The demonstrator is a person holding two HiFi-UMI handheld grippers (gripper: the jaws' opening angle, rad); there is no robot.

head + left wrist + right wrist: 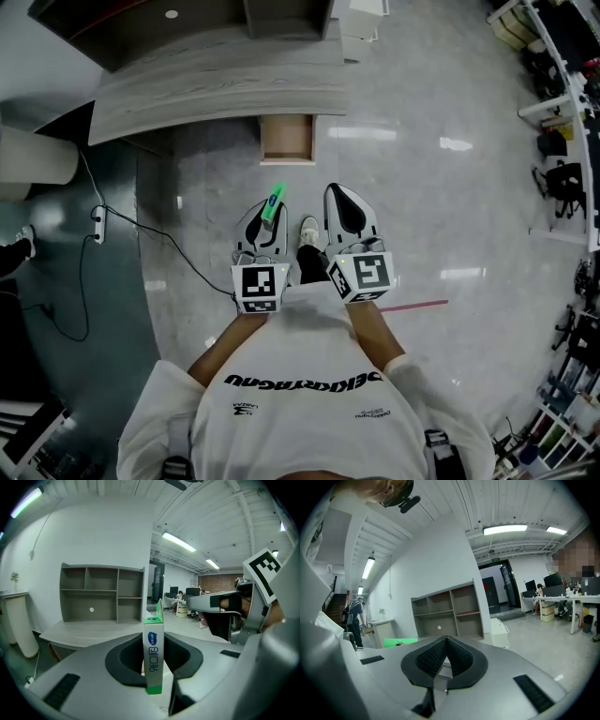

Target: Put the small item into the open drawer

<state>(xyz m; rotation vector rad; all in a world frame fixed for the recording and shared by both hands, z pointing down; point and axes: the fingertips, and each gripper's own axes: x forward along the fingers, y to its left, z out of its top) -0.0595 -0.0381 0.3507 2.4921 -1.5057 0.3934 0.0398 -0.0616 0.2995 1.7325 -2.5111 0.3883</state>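
Our left gripper (265, 223) clamps the slim white-and-green cardboard box (153, 658); our right gripper (445, 645) is closed, empty. The box juts far out, so we reckon it could clip the rim of the open wooden drawer (287, 141).

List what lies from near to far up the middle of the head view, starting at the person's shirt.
white T-shirt → left gripper → green-and-white box clamped in its jaws and sticking out ahead → open drawer → grey desk → shelf unit
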